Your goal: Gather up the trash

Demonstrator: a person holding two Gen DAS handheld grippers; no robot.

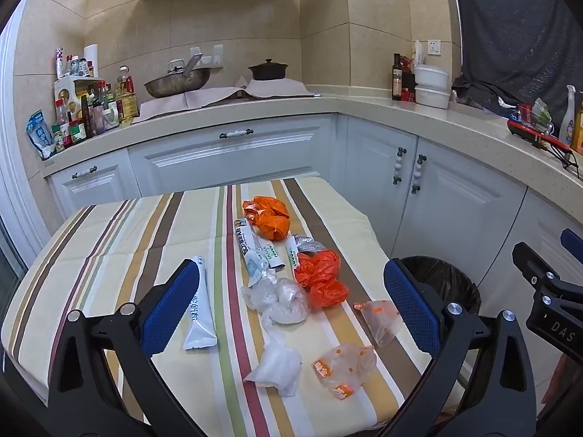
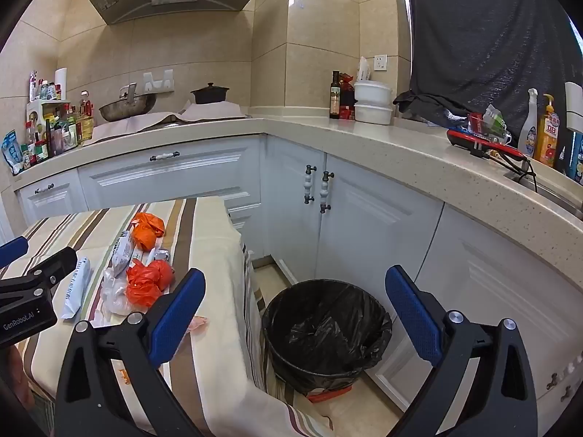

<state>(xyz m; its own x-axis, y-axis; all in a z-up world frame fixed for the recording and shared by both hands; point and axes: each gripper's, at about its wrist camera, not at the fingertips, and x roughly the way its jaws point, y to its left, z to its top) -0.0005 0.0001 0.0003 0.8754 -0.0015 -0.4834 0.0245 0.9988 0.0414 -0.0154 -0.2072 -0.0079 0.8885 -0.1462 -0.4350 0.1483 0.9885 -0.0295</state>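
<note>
Trash lies on the striped tablecloth: two crumpled orange bags, clear plastic bags, orange-printed wrappers, a white tube and white-green packets. My left gripper hovers open and empty above the trash. My right gripper is open and empty above the black-lined bin on the floor right of the table. The orange bags also show in the right wrist view.
White cabinets and an L-shaped counter surround the table. The counter holds a wok, a black pot, bottles, white bowls and cleaning bottles. A narrow floor gap separates table and cabinets.
</note>
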